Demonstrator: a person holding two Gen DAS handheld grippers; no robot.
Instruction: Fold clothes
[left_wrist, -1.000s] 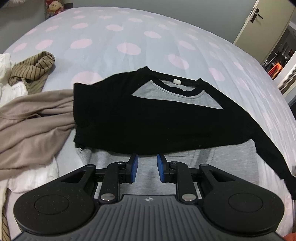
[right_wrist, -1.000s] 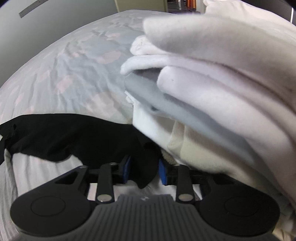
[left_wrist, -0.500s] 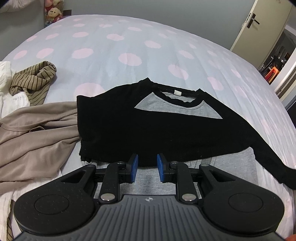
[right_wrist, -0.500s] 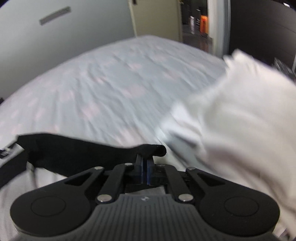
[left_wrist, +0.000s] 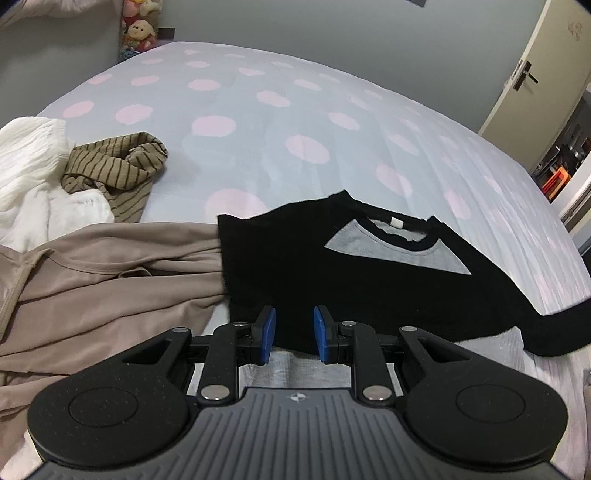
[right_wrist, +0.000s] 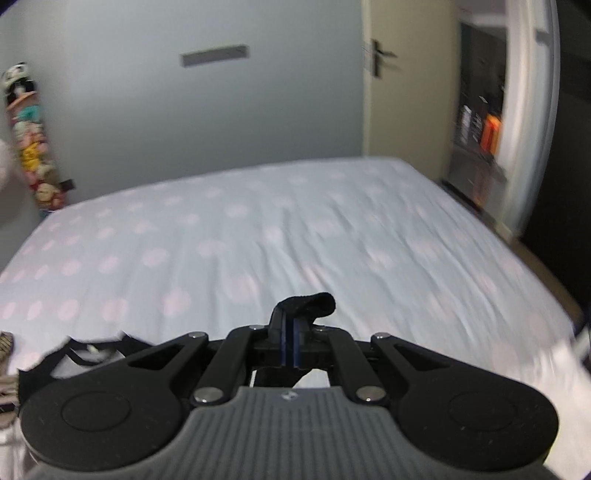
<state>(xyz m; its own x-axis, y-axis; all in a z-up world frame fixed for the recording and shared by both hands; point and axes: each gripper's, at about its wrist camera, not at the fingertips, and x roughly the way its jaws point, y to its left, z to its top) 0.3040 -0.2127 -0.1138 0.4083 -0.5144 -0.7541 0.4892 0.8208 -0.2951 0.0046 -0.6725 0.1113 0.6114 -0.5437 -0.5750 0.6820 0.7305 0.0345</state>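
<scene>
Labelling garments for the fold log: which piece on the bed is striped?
The olive-brown striped top, crumpled at the left beside the white garment. The beige garment and the black-and-grey shirt are unstriped.

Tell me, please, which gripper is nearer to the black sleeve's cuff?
Right. The right gripper is shut on the cuff of the black sleeve. The left gripper hovers open over the shirt's body, touching nothing.
</scene>
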